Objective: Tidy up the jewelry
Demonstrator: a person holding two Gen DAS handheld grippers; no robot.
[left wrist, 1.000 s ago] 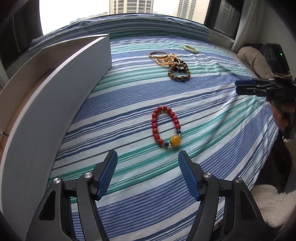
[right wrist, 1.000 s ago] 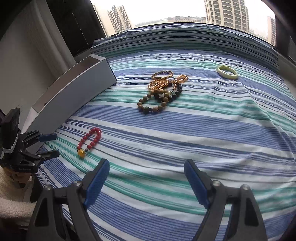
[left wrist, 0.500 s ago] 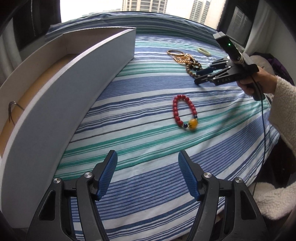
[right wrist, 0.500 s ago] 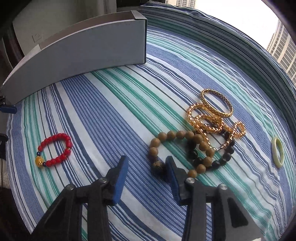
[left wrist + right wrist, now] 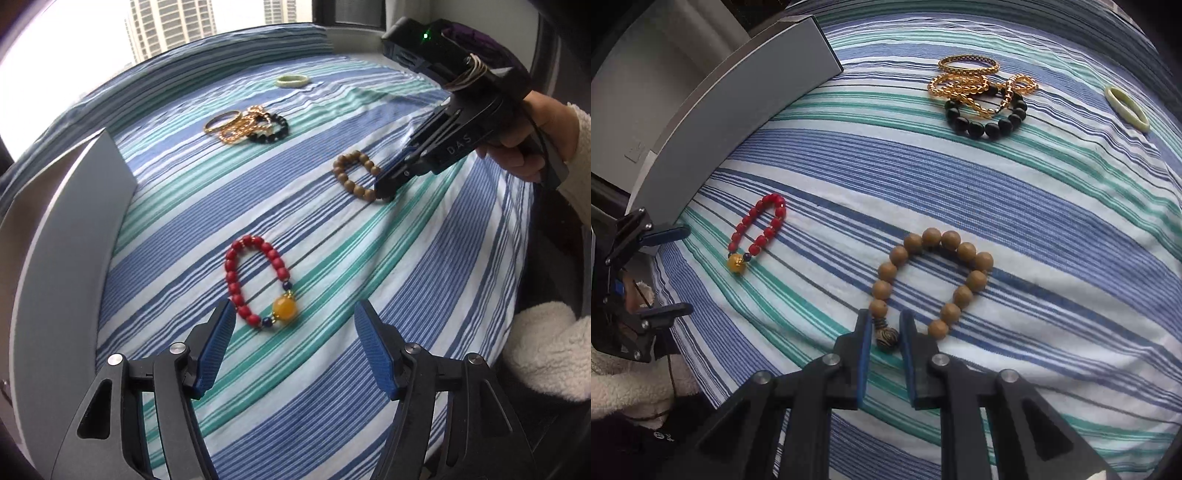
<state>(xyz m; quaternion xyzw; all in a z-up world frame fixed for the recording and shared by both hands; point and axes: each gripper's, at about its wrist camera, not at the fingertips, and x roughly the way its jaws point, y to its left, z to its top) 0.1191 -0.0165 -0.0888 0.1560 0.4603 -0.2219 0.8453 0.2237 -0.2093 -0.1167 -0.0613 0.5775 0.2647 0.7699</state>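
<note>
Low in the right wrist view, our right gripper (image 5: 882, 338) is closing with the dark bead of the wooden bracelet (image 5: 932, 284) between its jaws, the loop running away toward the upper right. Low in the left wrist view, our left gripper (image 5: 293, 341) is open but narrowing, nothing between its pads, the red bracelet (image 5: 258, 284) just above, long axis pointing away. Farther up lie the box (image 5: 66, 236) at left and the gold-and-black pile (image 5: 247, 125).
</note>
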